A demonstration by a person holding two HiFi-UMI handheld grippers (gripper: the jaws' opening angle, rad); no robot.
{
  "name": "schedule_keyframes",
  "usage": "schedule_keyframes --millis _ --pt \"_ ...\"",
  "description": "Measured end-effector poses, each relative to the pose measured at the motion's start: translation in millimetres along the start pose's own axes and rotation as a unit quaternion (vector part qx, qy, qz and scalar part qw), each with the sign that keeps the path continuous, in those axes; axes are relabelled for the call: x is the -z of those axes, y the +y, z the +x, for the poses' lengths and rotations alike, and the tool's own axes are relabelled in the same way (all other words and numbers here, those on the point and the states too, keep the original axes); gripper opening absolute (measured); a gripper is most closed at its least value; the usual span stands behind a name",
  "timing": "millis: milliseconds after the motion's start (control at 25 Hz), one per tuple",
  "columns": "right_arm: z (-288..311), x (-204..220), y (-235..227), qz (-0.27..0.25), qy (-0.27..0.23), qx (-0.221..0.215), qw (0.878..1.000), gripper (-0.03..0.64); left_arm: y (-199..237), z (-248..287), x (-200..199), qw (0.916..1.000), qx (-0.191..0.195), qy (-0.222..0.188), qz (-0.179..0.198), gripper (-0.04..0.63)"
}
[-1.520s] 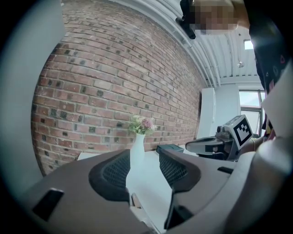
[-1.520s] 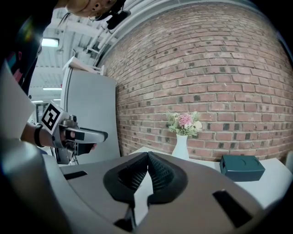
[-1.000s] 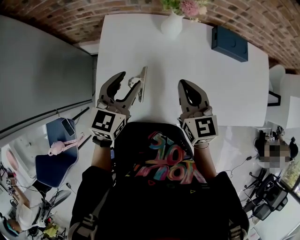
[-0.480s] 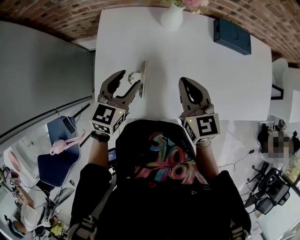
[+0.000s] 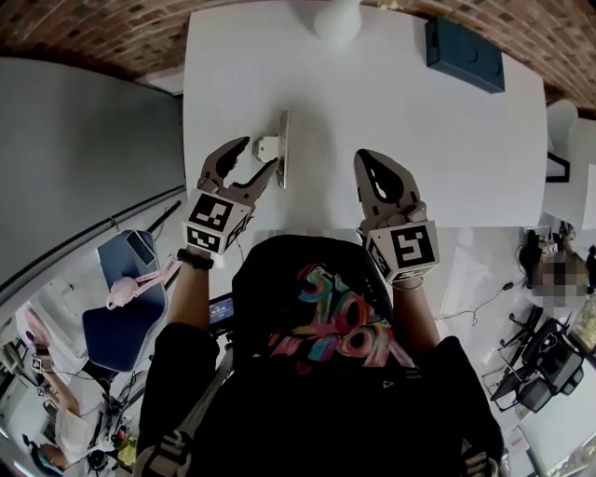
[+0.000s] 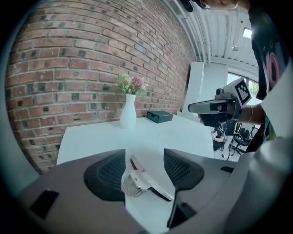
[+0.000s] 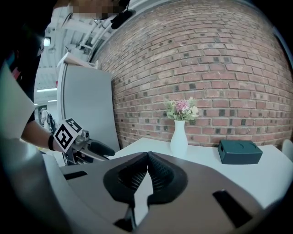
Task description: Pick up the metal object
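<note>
One left tool [image 6: 144,165] just opening astride one metal object [image 6: 147,182]; right tool [image 7: 147,157] pressed together.

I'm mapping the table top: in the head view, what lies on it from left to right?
Metal object → vase → box
</note>
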State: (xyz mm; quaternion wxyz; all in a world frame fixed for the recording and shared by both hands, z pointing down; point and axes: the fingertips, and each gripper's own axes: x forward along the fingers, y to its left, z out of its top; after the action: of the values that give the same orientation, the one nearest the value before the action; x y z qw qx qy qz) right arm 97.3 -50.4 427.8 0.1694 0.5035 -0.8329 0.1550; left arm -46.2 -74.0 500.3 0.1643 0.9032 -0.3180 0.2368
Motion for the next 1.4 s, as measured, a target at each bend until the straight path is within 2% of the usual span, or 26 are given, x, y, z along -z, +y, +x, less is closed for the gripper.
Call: schedule_keyframes --millis 400,720,840,1040,1240,1400 --pt "1 17 -7 0.010 0.011 0.008 1.000 0.018 -2 26 41 0.9941 0.043 0.071 0.071 0.266" --pt "-1 27 -7 0.021 0.021 0.010 1.000 0.018 6 42 77 0.9823 0.058 0.128 0.124 0.287" --pt "-4 27 -10 0.023 0.018 0.013 0.999 0.018 5 47 82 0.9736 0.068 0.146 0.162 0.295" --pt "3 31 -7 0.027 0.023 0.010 0.999 0.018 15 58 98 0.9511 0.083 0.178 0.238 0.305" --pt "2 37 -3 0.026 0.030 0.005 0.999 0.018 18 67 104 0.9350 0.100 0.191 0.282 0.307" --pt "2 42 -4 0.031 0.036 0.004 0.999 0.018 16 71 104 0.9291 0.117 0.192 0.294 0.310"
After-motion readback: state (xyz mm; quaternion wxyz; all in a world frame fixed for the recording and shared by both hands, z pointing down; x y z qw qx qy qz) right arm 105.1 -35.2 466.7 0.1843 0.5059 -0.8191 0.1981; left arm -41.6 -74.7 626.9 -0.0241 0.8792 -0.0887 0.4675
